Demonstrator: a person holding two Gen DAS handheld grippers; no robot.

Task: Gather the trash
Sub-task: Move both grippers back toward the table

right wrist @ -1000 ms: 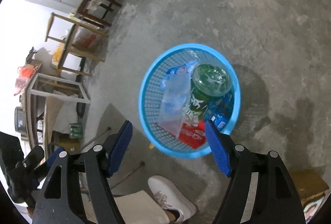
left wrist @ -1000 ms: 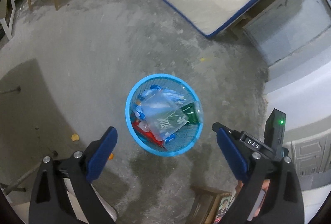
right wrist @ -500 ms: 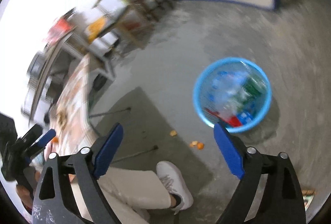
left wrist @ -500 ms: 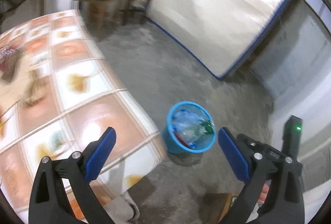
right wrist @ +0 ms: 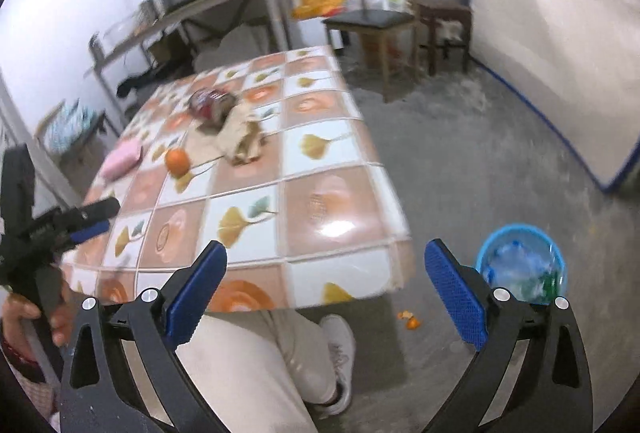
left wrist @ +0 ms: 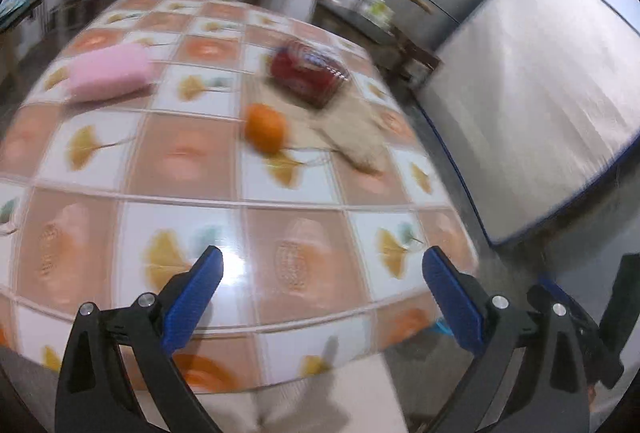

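Swinging from blue bin (right wrist: pixel 520 265) to desk (right wrist: pixel 320 201); both grippers, left (left wrist: pixel 320 277) and right (right wrist: pixel 324 269), spread apart, empty, right's jaws just widened; red wrapper (left wrist: pixel 308 73) likely next.

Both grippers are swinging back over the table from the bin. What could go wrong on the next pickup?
1. The orange lies right beside the crumpled brown paper; a loose grab could knock it rolling off the table.
2. The red package overlaps the paper, so pulling one may drag the other.
3. Both views are motion-blurred, so aiming the open left gripper or right gripper, whose empty jaws have just been opening, is unreliable until they steady.
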